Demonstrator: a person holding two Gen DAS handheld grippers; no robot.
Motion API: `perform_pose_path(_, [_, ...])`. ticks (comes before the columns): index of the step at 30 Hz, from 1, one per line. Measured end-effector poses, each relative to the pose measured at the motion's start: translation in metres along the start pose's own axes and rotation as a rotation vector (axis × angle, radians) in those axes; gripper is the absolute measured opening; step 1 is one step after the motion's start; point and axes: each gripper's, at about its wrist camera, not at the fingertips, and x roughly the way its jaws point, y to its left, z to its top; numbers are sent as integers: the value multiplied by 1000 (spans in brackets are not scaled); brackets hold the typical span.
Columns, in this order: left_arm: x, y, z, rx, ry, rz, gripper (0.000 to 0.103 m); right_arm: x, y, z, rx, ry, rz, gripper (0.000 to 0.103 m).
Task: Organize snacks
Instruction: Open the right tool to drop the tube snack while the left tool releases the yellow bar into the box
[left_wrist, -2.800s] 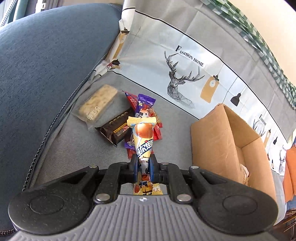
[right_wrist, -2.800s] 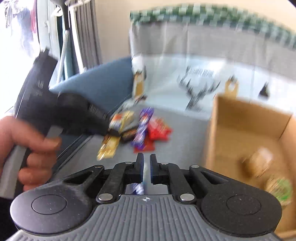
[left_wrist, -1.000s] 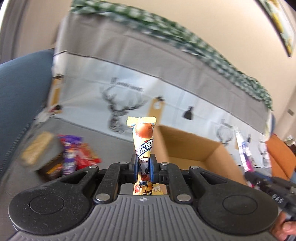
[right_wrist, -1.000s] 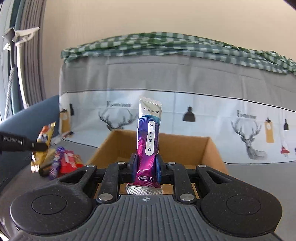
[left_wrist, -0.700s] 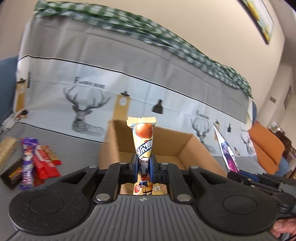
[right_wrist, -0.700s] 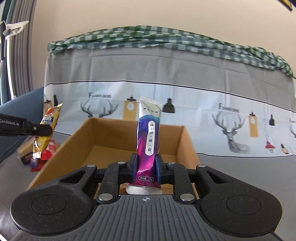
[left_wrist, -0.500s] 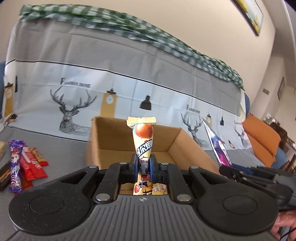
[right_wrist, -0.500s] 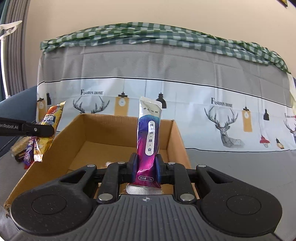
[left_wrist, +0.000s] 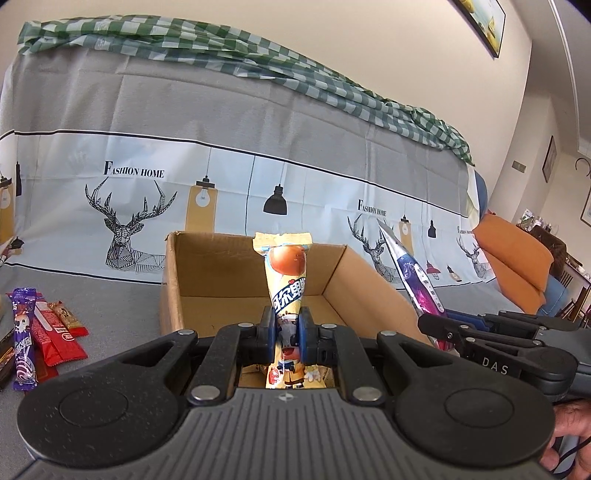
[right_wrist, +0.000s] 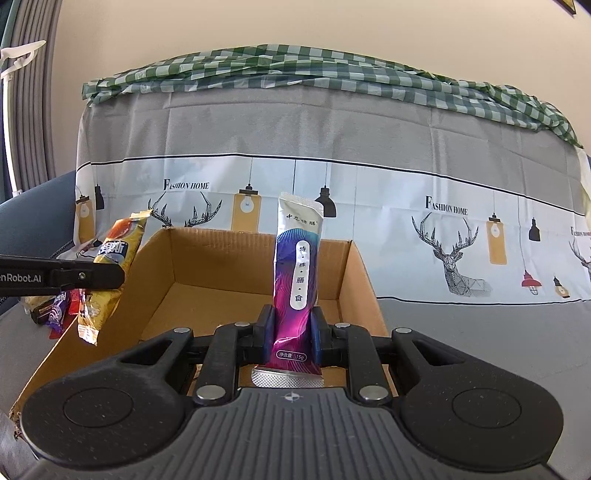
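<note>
My left gripper (left_wrist: 287, 322) is shut on a yellow snack packet (left_wrist: 286, 284) with an orange ball printed on it, held upright over the near edge of an open cardboard box (left_wrist: 173, 295). My right gripper (right_wrist: 291, 326) is shut on a purple and silver sachet (right_wrist: 297, 273), also upright, above the same box (right_wrist: 354, 277). In the left wrist view the right gripper (left_wrist: 439, 328) with the sachet (left_wrist: 417, 280) hangs at the box's right wall. The right wrist view has the left gripper (right_wrist: 110, 275) and its yellow packet (right_wrist: 107, 273) over the box's left wall.
Several loose snack bars (left_wrist: 33, 328) lie on the grey sofa seat to the left of the box. The sofa back (left_wrist: 258, 155) with a deer-print cover rises behind. An orange cushion (left_wrist: 513, 254) lies far right. A hand (left_wrist: 569, 446) grips the right tool.
The left gripper swung right from the snack pile to the box with its yellow packet, rolling level. The right gripper came a little closer over the box. Both have held still lately.
</note>
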Motion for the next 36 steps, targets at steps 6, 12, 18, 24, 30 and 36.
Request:
perform_pose_path(6, [-1, -2, 0, 9, -2, -10, 12, 1, 1, 1, -3, 5, -4, 21])
perform_pose_path(12, [-1, -3, 1, 14, -3, -14, 12, 2, 3, 0, -8, 5, -2, 21])
perform_pose_path(18, [0, -5, 0, 19, -2, -19, 12, 2, 2, 0, -8, 5, -1, 21])
perform_pose_path(24, [0, -6, 0, 27, -1, -20, 12, 2, 1, 0, -8, 4, -1, 21])
perform_pose_path(30, [1, -7, 0, 32, 1, -24, 12, 2, 2, 0, -8, 5, -2, 21])
perform_pose_path(36, [1, -8, 0, 34, -1, -26, 12, 2, 2, 0, -9, 6, -2, 21])
